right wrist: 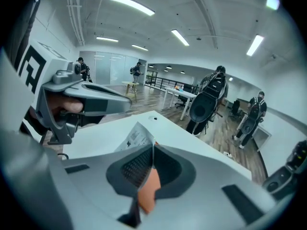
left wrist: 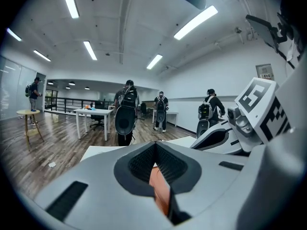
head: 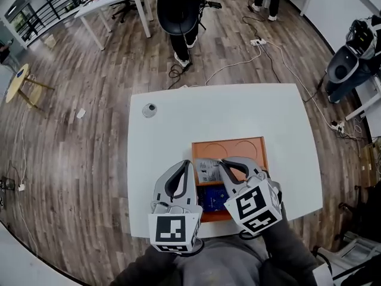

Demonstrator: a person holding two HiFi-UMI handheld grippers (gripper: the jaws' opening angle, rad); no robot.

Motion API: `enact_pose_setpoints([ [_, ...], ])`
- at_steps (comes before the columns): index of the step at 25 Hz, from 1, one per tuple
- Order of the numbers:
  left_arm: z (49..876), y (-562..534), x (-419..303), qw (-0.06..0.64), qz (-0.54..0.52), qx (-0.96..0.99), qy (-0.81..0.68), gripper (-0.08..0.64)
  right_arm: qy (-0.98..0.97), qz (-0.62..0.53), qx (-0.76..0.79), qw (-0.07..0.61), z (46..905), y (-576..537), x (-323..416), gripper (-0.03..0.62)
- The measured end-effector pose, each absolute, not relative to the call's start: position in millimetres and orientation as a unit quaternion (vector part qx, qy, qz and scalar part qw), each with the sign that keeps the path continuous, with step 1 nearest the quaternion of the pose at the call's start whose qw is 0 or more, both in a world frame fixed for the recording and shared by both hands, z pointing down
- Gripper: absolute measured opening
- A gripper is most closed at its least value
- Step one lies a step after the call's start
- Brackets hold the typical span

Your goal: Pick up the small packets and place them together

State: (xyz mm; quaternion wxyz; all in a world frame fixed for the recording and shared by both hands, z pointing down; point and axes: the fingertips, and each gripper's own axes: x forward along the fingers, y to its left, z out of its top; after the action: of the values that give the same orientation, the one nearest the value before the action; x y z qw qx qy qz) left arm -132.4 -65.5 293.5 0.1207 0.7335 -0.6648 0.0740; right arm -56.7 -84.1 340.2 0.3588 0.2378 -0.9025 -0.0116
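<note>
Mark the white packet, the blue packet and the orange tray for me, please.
white packet (head: 208,171): head view, on its printed face.
blue packet (head: 212,199): head view, on the visible middle of its face.
orange tray (head: 250,149): head view, on the bare floor in its right round recess.

table (head: 178,130): smooth, matt white top
tray (head: 202,146), on the table: matt orange, finished like plastic
white packet (head: 208,170), over the table: thin printed paper or film
blue packet (head: 211,198), on the table's tray: glossy film
right gripper (right wrist: 153,146), over the table: matt grey plastic, with black ribbed pads (right wrist: 130,169)
floor (head: 89,159), around the table: wood-look planks, faintly shiny
</note>
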Motion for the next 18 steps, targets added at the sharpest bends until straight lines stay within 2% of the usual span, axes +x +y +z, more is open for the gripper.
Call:
enact_pose_setpoints([
  [10,324,-87,-148,0.167,0.097,0.703,-0.684,-0.003,-0.886,0.044,0.246,0.390,404,-137,-52,0.019],
  [18,341,-91,-155,0.181,0.098,0.694,-0.690,-0.003,-0.879,0.052,0.241,0.407,428,-142,-55,0.096],
])
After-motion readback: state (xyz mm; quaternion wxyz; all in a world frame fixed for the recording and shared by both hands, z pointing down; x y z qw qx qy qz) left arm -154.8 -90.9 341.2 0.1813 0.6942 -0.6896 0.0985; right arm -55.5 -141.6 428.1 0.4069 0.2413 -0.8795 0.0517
